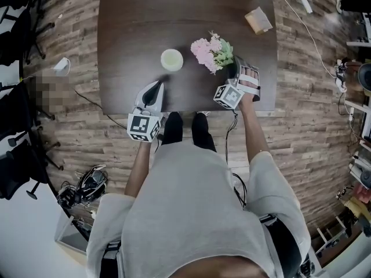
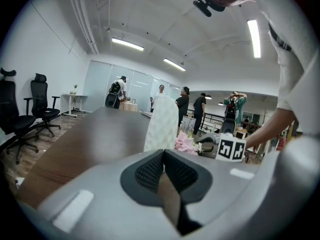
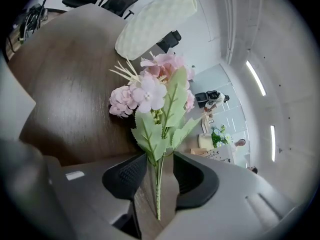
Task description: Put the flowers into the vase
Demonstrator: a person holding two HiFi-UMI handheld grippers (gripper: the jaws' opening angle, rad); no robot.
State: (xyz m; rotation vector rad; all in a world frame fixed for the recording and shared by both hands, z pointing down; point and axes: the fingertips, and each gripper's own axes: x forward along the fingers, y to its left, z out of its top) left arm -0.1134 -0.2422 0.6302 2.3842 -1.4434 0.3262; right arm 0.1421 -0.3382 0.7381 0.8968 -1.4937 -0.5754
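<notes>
Head view: a person is standing at a dark wooden table (image 1: 127, 16), and both grippers are hovering over its near edge. The left gripper (image 1: 156, 87) is showing its fingers pressed together at the tips, with nothing between them. The pale textured vase (image 1: 171, 59) is standing upright on the table just beyond those fingertips and slightly to their right, apart from them. The right gripper (image 1: 239, 68) is showing its fingers fairly wide. The green stem (image 3: 159, 184) of the flowers (image 1: 211, 52) is running down the gap between them, with bare space on both sides and the pads not pressing on it. The pink blooms and leaves are lying past the right fingertips, toward the vase but not in it. A tan block (image 1: 258, 20) is sitting on the table well beyond the right fingers.

The table is standing on a wood-plank floor (image 1: 301, 68) with a white cable (image 1: 307, 33) trailing across it. The left gripper view is showing an open office: black office chairs (image 2: 20, 114) far left of the fingers, several people (image 2: 182, 101) standing in the distance past the vase, glass partitions (image 2: 100, 86) behind them, and strip lights (image 2: 127, 44) glowing on a white ceiling.
</notes>
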